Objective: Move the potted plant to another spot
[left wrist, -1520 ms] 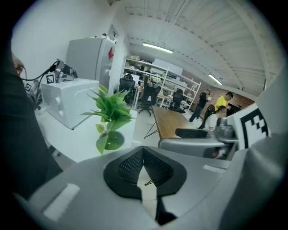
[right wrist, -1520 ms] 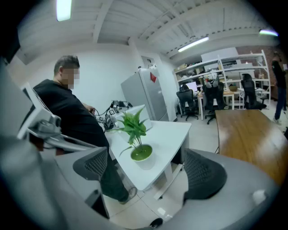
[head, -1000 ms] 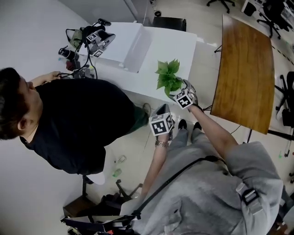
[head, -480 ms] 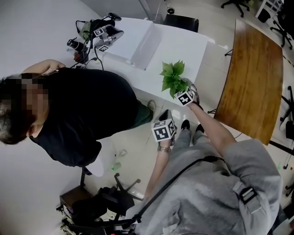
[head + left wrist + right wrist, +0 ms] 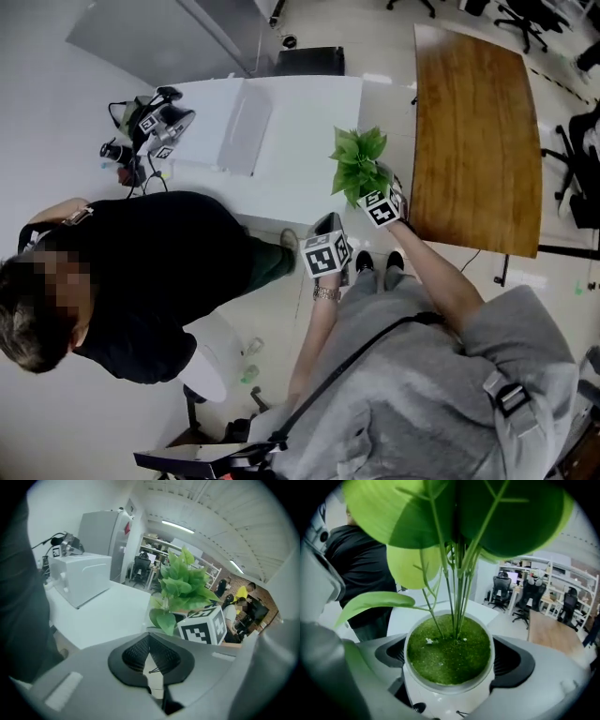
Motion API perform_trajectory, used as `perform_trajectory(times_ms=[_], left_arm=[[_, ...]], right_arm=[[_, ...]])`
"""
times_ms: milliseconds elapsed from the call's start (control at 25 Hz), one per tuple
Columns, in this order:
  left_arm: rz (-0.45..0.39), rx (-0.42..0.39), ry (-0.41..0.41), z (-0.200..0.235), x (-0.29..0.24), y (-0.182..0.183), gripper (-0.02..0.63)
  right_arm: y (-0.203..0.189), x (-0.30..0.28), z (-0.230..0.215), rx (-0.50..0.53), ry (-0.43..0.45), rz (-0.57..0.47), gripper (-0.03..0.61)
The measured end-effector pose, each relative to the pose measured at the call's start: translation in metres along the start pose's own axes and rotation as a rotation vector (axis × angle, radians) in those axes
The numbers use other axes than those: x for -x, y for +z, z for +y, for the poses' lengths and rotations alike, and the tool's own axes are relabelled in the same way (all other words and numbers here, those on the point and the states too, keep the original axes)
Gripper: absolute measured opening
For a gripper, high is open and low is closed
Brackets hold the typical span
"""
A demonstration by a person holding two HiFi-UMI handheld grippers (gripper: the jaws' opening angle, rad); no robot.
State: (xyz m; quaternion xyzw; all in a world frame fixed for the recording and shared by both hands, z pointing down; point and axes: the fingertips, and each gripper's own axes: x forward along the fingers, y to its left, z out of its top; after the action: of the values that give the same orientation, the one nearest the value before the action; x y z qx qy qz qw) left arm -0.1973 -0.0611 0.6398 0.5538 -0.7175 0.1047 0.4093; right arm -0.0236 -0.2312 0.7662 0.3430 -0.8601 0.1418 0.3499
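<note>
The potted plant, green leaves in a small white pot, hangs over the right edge of the white table. My right gripper is shut on it. In the right gripper view the pot with its green soil fills the gap of the right gripper, and both black pads press its sides. My left gripper hovers just below and left of the plant, off the table's front edge, shut with nothing in it. In the left gripper view the left gripper has its pads together, with the plant ahead.
A brown wooden table stands right of the white one. A white box sits mid-table, and another gripper with cables lies at the far left end. A person in black stands close on the left. Office chairs are at the back.
The right gripper has carried the plant rightwards from above the white table to its right edge, nearer the wooden table. The left gripper has moved along beside it.
</note>
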Motion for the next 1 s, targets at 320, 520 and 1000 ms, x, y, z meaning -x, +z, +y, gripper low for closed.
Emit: perform_trajectory(times_ms=[320,520,1000], left_arm=[[0.084,-0.224,-0.224,-0.140,-0.073,0.007,0.008],[0.132,-0.276,-0.316,-0.207,-0.092,-0.006,0.008],[0.186,-0.367,-0.351,-0.258,-0.094,-0.036,0.009]], right_arm=[[-0.026,0.012,-0.064,-0.062,-0.103,0.004,0.540],[-0.074,0.039,-0.118,-0.185,-0.206,0.028,0.541],[-0.120,0.036,-0.141,-0.180,-0.204,0.036,0.556]])
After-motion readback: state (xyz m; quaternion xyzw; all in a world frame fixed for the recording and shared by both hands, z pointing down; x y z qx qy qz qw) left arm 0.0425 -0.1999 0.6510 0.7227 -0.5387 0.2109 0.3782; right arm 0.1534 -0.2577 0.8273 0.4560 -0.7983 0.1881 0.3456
